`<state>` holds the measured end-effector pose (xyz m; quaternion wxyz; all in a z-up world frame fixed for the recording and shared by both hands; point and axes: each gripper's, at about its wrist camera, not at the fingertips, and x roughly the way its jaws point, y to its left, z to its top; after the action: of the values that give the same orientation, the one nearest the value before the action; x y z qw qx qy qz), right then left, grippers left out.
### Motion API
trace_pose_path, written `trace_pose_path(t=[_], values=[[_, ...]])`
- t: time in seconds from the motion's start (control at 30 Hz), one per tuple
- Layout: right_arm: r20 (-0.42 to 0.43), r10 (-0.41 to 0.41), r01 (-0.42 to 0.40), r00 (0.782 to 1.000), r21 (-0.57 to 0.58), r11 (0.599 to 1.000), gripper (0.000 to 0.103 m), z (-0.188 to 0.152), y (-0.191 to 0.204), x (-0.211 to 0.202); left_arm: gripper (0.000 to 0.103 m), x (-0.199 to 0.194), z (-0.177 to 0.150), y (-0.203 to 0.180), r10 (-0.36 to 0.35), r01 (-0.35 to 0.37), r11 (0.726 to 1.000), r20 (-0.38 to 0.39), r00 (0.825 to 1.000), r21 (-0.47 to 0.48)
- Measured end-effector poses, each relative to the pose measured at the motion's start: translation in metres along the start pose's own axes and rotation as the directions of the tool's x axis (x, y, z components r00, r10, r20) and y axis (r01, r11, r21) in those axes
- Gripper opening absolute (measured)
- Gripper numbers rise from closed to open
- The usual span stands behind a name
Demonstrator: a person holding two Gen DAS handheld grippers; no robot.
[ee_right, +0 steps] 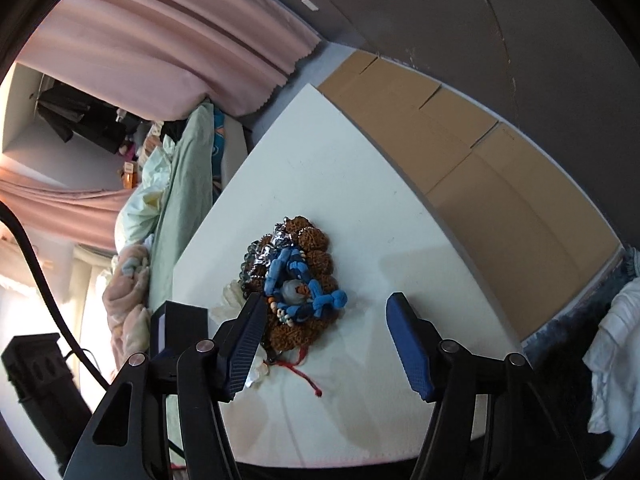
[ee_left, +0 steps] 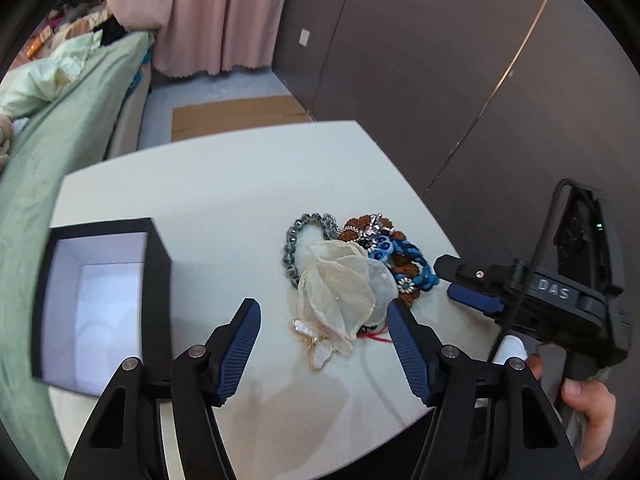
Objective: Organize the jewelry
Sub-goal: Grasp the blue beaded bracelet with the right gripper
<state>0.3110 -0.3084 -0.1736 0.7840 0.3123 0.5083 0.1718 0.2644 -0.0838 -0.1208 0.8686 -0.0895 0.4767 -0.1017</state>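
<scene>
Left gripper [ee_left: 324, 320]: hovering low over the table with its jaws spread wide, straddling the near end of the jewelry pile, nothing between the pads.
Right gripper [ee_left: 452, 280]: reaching in from the right, its tips lying just beside the blue chain bracelet [ee_left: 416, 264]; jaw gap unclear.
Jewelry pile: cream petal piece [ee_left: 340, 288] lying on top, grey bead bracelet [ee_left: 296, 240] curling behind it.
Black box [ee_left: 158, 272]: sitting open on the white table [ee_left: 224, 184], left of the pile, white interior showing.
</scene>
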Motion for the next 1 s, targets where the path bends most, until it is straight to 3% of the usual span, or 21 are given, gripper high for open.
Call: trace_pose_path(t=[0.23, 0.33, 0.4, 0.47, 0.53, 0.63, 0.7, 1.0], values=[[-0.018, -0.021, 0.020, 1.000, -0.030, 0.999, 0.063, 0.005, 0.008, 0.012, 0.055, 0.038, 0.006, 0.005, 0.000, -0.001, 1.000, -0.059, 0.998, -0.016], [-0.010, -0.031, 0.030, 0.999, -0.030, 0.999, 0.061, 0.006, 0.007, 0.013, 0.035, 0.048, 0.005, 0.008, 0.009, -0.011, 1.000, -0.089, 0.996, -0.021], [-0.006, -0.042, 0.042, 0.999, -0.038, 0.998, 0.060, 0.007, 0.009, 0.013, 0.012, 0.048, 0.005, 0.011, 0.010, -0.013, 0.999, -0.094, 0.995, -0.033], [-0.001, -0.072, 0.072, 0.997, -0.060, 0.996, 0.054, 0.006, 0.012, 0.014, 0.002, 0.043, 0.005, 0.012, 0.001, -0.004, 0.999, -0.078, 0.997, -0.041], [-0.014, -0.097, 0.095, 0.995, -0.068, 0.993, 0.024, 0.004, 0.015, 0.017, 0.002, 0.036, 0.005, 0.011, 0.008, -0.010, 0.999, -0.055, 0.998, -0.035], [-0.030, -0.073, 0.072, 0.997, -0.050, 0.996, 0.012, 0.002, 0.013, 0.018, 0.001, 0.021, 0.007, 0.015, -0.011, 0.010, 0.999, -0.025, 1.000, -0.047], [0.001, -0.084, 0.084, 0.996, -0.056, 0.995, 0.012, 0.002, 0.014, 0.011, 0.001, 0.011, 0.011, 0.015, -0.017, 0.017, 0.999, -0.002, 1.000, -0.052], [0.096, 0.084, -0.084, 0.992, 0.002, 0.996, 0.012, -0.005, 0.016, -0.027, 0.001, -0.049, 0.008, 0.016, -0.055, 0.060, 0.997, 0.084, 0.995, -0.057]])
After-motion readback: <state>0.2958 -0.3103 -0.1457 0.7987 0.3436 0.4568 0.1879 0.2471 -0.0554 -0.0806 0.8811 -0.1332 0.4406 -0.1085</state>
